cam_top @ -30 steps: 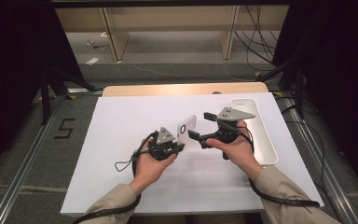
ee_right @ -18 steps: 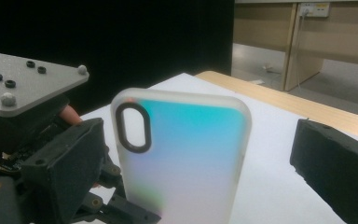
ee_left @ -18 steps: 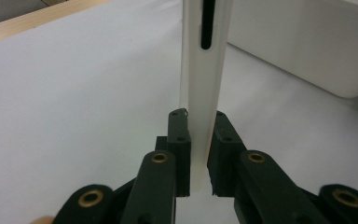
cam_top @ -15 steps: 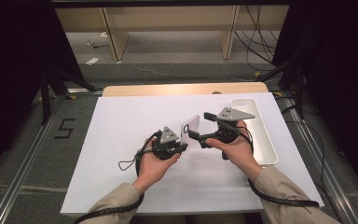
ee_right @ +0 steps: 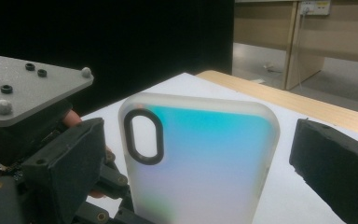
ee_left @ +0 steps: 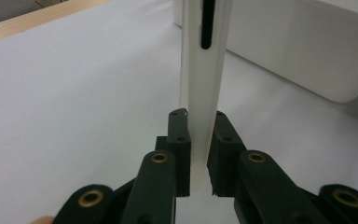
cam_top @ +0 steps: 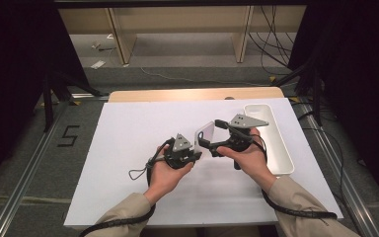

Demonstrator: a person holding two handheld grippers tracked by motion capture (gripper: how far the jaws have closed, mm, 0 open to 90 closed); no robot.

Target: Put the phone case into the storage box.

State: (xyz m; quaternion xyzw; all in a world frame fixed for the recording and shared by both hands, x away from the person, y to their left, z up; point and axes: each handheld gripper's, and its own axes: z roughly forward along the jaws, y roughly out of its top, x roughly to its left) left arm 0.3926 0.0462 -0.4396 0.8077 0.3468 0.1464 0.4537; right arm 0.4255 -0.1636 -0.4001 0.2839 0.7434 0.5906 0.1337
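phone case stands pinched in left claw, right claw straddling it.

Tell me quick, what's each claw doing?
Left claw: closed on the frosted white plastic phone case.
Right claw: open, its jaws either side of the case, not touching.

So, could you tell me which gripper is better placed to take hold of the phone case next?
Right. The left gripper is already shut on the phone case and holds it upright, while the right gripper has open jaws on either side of the case, ready to close.
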